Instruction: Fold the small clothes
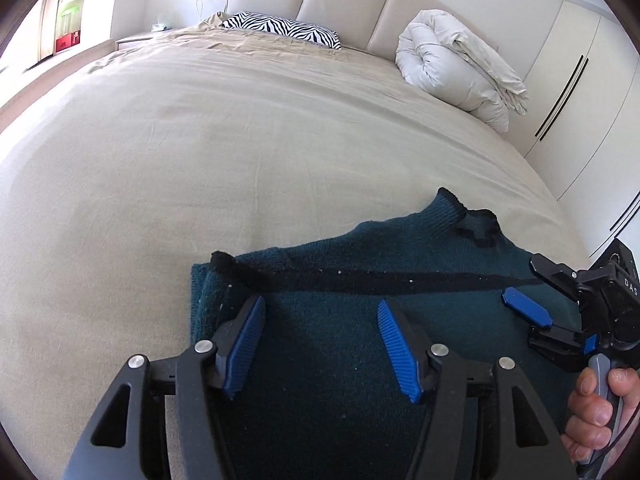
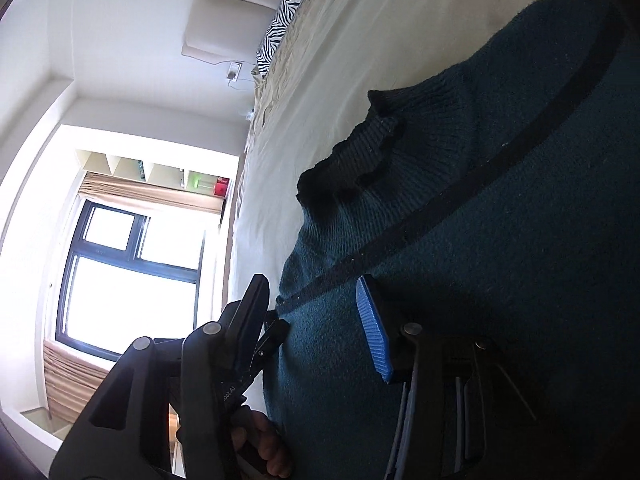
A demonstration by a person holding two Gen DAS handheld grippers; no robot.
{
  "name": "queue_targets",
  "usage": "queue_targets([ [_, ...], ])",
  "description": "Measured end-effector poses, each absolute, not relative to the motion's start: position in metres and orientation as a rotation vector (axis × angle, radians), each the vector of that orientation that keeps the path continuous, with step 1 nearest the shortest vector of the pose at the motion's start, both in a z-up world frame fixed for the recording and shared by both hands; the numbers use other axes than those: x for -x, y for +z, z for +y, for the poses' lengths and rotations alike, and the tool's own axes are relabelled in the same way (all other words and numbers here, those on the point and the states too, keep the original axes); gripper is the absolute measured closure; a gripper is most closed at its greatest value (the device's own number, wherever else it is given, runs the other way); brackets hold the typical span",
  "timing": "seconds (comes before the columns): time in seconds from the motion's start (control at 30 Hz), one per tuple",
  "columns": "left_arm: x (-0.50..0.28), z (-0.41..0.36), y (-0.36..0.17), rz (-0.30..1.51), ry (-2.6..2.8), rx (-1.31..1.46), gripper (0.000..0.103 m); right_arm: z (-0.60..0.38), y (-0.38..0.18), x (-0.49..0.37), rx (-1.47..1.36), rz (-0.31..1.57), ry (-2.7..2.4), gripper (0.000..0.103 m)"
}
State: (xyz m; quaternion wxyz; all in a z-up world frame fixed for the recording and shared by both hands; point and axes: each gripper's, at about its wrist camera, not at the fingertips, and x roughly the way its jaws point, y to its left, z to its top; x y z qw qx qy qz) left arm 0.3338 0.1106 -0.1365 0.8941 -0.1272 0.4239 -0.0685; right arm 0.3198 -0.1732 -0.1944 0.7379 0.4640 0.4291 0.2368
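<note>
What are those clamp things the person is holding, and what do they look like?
Two hand-held grippers. The left gripper has black angular arms, silver round pivot bolts and ribbed blue pads. The right gripper matches, with white lettering on its body, a grey handle and a thin black cable below.

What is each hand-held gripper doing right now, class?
Left hand-held gripper: open, empty, over the teal sweater.
Right hand-held gripper: open, holding nothing.

daylight pours in from the window (image 2: 124, 268), which is totally blown out. bed (image 1: 240, 140) looks bright, the sweater (image 2: 500, 240) reads dark. heavy fisheye curve, black vignette corners, focus mostly sharp.
</note>
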Motion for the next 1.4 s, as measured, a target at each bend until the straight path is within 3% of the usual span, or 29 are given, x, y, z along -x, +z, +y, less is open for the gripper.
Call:
queue_targets([
  [0.07,-0.334,0.104,-0.138,0.877,-0.129,0.224,0.04,-0.194,-0.198,-0.322,-1.051,0.908,0.51,0.072],
  [0.33,-0.336,0.103,-0.141,0.87,-0.126,0.21,0.04,-0.288,-0.187,-0.31,-1.072,0.787,0.32,0.072],
  [0.43,-0.335,0.103,-0.141,0.868,-0.124,0.204,0.039,-0.324,-0.174,-0.294,-1.03,0.755,0.137,0.068],
  [0.53,-0.335,0.103,-0.142,0.867,-0.123,0.202,0.039,-0.333,-0.153,-0.271,-1.044,0.704,0.138,0.053],
  [0.7,-0.335,0.1,-0.141,0.867,-0.113,0.189,0.039,-0.258,-0.128,-0.252,-0.921,0.778,0.371,0.053],
  [0.9,-0.334,0.1,-0.141,0.864,-0.114,0.189,0.039,-0.128,-0.169,-0.226,-0.779,1.021,0.623,0.053],
  [1.0,-0.335,0.1,-0.141,0.86,-0.117,0.191,0.039,-0.111,-0.186,-0.208,-0.724,1.017,0.635,0.054],
  [1.4,-0.333,0.101,-0.143,0.852,-0.118,0.194,0.039,-0.296,-0.173,-0.196,-0.951,0.791,0.318,0.056],
])
